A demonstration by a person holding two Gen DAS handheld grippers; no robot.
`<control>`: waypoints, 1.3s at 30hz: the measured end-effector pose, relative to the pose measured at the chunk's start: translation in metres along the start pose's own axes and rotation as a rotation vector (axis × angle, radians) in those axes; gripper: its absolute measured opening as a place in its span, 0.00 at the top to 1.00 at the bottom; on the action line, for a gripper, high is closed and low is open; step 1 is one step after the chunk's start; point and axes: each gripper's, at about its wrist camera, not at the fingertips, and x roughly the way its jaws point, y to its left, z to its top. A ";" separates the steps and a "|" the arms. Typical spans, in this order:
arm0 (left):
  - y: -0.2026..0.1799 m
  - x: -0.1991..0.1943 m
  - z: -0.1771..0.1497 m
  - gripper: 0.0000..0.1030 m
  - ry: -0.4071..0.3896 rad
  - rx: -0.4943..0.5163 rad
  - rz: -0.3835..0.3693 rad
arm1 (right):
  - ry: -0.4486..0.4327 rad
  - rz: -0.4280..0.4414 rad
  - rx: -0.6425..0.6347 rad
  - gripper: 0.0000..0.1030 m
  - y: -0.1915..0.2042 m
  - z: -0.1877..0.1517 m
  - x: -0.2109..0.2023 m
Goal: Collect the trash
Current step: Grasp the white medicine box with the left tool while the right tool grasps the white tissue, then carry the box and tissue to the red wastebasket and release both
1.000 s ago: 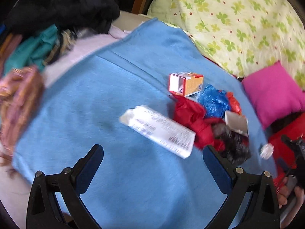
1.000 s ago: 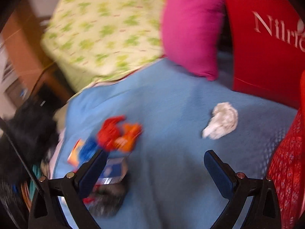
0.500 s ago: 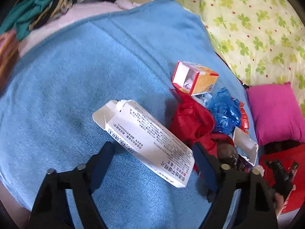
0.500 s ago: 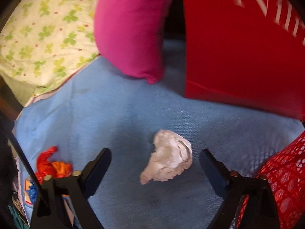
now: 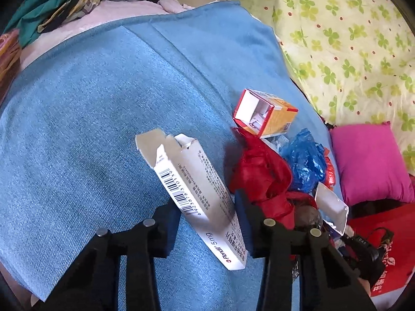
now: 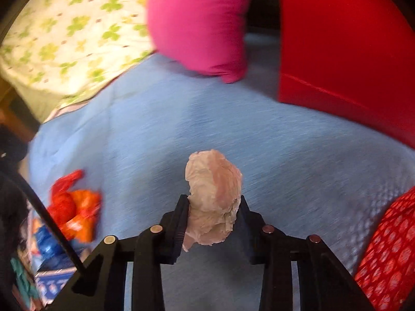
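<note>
Left wrist view: a blue woven cloth (image 5: 85,119) covers the working surface, creased toward its far edge, with a pale pink layer under it and a heap of dark, teal and patterned clothing (image 5: 59,5) beyond. A clover-print quilt (image 5: 350,39) runs along the right side, a magenta cushion (image 5: 371,163) lying at its foot. The left gripper (image 5: 207,212) has its jaws closing around a long white carton (image 5: 199,194), open flap tilted up off the cloth, the pads touching its sides. Just right of it sits a trash pile: an orange-and-red box (image 5: 267,114) on its side, crumpled red plastic (image 5: 259,173), a blue wrapper (image 5: 303,163). Right wrist view, motion-blurred: the right gripper (image 6: 214,217) is closing on a crumpled white tissue wad (image 6: 212,197), pinched between both pads, seemingly raised off the cloth, though blur makes that uncertain. A red bag (image 6: 345,51) stands beyond, red mesh (image 6: 389,248) at the right edge.
</note>
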 end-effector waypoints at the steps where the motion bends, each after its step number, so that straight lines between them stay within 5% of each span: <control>1: 0.000 -0.001 -0.001 0.61 0.000 0.006 -0.002 | -0.001 0.016 -0.005 0.63 0.003 -0.001 -0.003; 6: 0.001 -0.012 -0.004 0.66 -0.009 0.033 -0.025 | -0.024 0.183 -0.054 0.63 0.036 -0.012 -0.042; 15: -0.033 -0.065 -0.023 0.67 -0.198 0.280 0.021 | -0.092 0.357 -0.152 0.63 0.044 -0.044 -0.116; 20: -0.073 -0.094 -0.058 0.67 -0.242 0.450 -0.080 | -0.184 0.400 -0.178 0.63 0.022 -0.060 -0.158; 26: -0.173 -0.125 -0.116 0.67 -0.180 0.646 -0.318 | -0.288 0.411 -0.139 0.63 -0.049 -0.076 -0.220; 31: -0.270 -0.144 -0.169 0.66 -0.119 0.828 -0.459 | -0.379 0.325 -0.049 0.61 -0.133 -0.073 -0.256; 35: -0.326 -0.143 -0.214 0.66 -0.064 0.924 -0.514 | -0.390 0.310 0.034 0.61 -0.189 -0.063 -0.262; 39: -0.362 -0.125 -0.252 0.65 -0.006 1.007 -0.484 | -0.367 0.273 0.085 0.58 -0.222 -0.056 -0.255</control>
